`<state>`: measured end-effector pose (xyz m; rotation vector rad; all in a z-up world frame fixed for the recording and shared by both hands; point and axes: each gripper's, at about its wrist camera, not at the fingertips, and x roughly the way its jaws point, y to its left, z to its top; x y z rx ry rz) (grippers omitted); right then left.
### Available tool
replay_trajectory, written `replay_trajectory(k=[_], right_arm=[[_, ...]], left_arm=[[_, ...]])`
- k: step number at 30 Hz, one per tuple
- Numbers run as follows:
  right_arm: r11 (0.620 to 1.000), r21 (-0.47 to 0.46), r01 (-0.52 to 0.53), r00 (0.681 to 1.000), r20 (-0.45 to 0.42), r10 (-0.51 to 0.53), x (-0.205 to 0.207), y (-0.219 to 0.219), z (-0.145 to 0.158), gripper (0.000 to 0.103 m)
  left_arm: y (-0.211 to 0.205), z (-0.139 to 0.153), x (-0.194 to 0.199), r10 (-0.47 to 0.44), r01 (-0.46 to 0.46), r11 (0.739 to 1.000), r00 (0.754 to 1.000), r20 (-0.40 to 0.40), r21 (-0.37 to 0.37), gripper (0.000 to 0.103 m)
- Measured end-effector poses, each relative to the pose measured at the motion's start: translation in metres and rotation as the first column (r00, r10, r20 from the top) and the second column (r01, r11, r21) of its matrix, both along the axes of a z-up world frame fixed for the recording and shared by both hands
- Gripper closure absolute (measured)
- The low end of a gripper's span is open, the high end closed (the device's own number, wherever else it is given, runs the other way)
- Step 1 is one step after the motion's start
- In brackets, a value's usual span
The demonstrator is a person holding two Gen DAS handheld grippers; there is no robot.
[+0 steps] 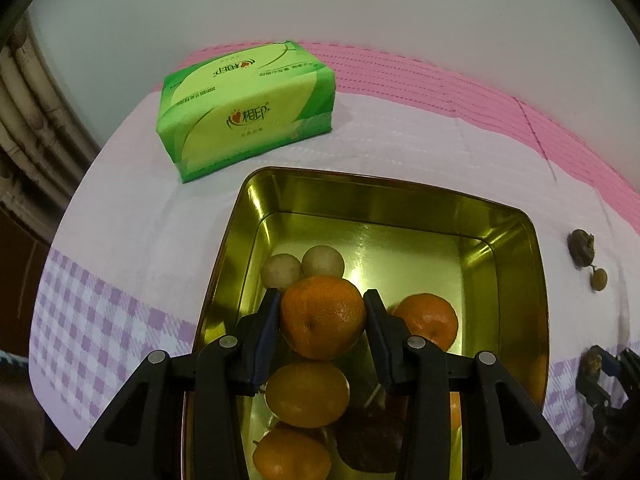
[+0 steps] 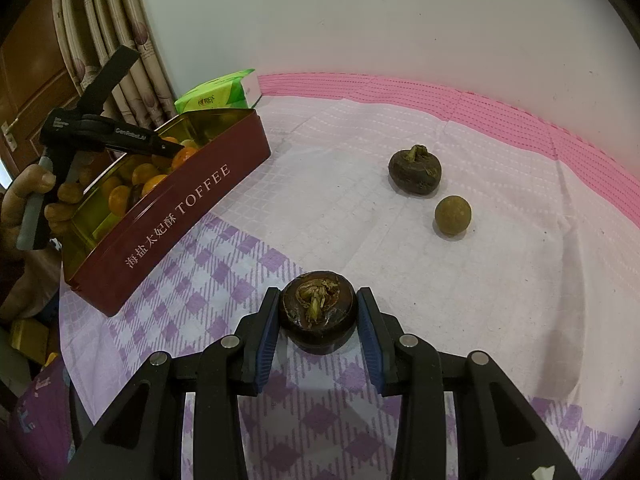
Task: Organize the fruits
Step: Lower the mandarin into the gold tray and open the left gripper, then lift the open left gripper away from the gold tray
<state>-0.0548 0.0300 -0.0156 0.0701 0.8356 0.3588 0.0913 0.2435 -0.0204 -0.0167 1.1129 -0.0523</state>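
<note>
Left gripper (image 1: 323,312) w/ orange (image 1: 322,317) over "TOFFEE" tin (image 2: 176,216).

A green pack of tissues (image 1: 245,109) lies near the far edge of the worktop (image 1: 400,148), which is covered by a white cloth with lilac checks and a pink strip along the back, against a plain pale wall (image 2: 400,20), with patterned curtains (image 2: 120,40) at its left.

R gripper (image 2: 318,316) fingers (image 2: 267,328) clamp dark fruit (image 2: 318,310) above checked cloth (image 2: 224,292). Toffee tin (image 2: 180,216) w/ oranges (image 2: 154,184) at left; brown fruit (image 2: 415,170) + round fruit (image 2: 453,215) loose on cloth.
</note>
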Motion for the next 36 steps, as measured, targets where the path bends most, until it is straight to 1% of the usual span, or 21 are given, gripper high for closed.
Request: replay_trajectory(k=[9,15,19,26,36], right_arm=[[1.0,0.005,-0.001,1.0,-0.001,0.001,0.0,0.0,0.0,0.068],[1.0,0.012,0.0,1.0,-0.003,0.0,-0.001,0.0,-0.001,0.068],[1.0,0.012,0.0,1.0,-0.004,0.0,0.0,-0.001,-0.001,0.068],[1.0,0.008,0.002,1.0,-0.004,-0.002,-0.001,0.001,-0.001,0.068],[1.0,-0.008,0.0,1.0,-0.002,0.0,0.001,0.002,-0.001,0.068]], left_arm=[[-0.001,0.002,0.003,-0.004,0.004,1.0,1.0,0.019,-0.01,0.06],[-0.001,0.008,-0.001,0.004,-0.004,1.0,1.0,0.028,0.006,0.058],[-0.002,0.013,-0.01,0.013,-0.013,1.0,0.999,0.04,0.011,0.056],[-0.009,0.027,-0.031,0.027,-0.032,0.998,0.996,0.086,0.059,0.054],[-0.018,0.046,-0.063,0.054,-0.067,0.993,0.989,0.136,0.092,0.05]])
